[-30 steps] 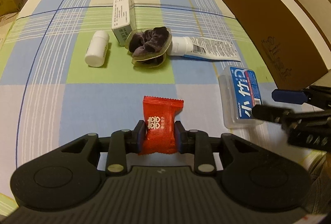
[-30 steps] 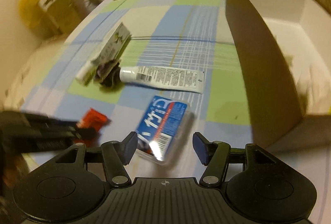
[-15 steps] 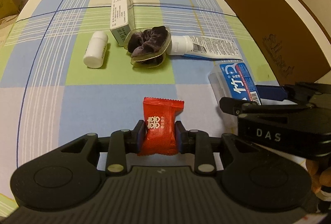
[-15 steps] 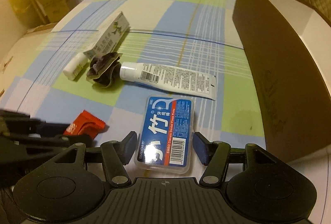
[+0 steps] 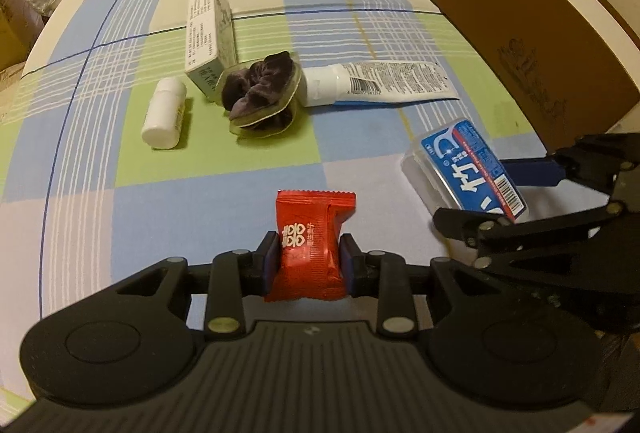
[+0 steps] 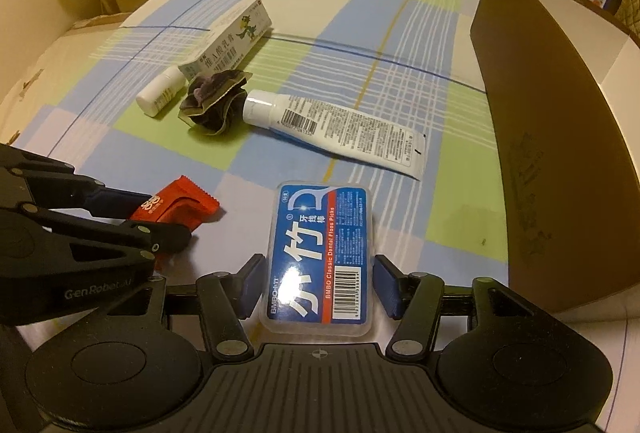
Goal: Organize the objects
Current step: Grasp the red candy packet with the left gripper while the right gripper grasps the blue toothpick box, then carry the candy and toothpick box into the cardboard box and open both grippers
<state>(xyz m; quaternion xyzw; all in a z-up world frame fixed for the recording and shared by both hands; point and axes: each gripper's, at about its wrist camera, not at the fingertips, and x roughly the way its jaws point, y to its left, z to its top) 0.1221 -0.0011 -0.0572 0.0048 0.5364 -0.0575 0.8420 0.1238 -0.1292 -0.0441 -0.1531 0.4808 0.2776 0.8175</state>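
A red candy packet [image 5: 312, 233] stands between the pads of my left gripper [image 5: 310, 261]. The pads still press on it while the jaws are opening slightly. From the right wrist view the same packet [image 6: 188, 199] lies low over the checked cloth, with the left gripper [image 6: 166, 219] around it. A clear floss pick box with a blue label [image 6: 320, 233] lies flat on the cloth. My right gripper [image 6: 318, 285] straddles its near end, pads close beside its long sides with thin gaps. The left wrist view shows that box [image 5: 460, 169] between the right gripper's [image 5: 472, 193] fingers.
A white toothpaste tube [image 5: 380, 85], a dark scrunchie [image 5: 260, 97], a small white bottle [image 5: 164, 115] and a long carton [image 5: 208, 29] lie mid-table. A tall brown cardboard box [image 6: 552, 153] stands along the right. Cartons line the far edge.
The right gripper came in from the right and down, rolled level, and now has the floss pick box between its fingers. The left gripper kept the candy packet, barely moving.
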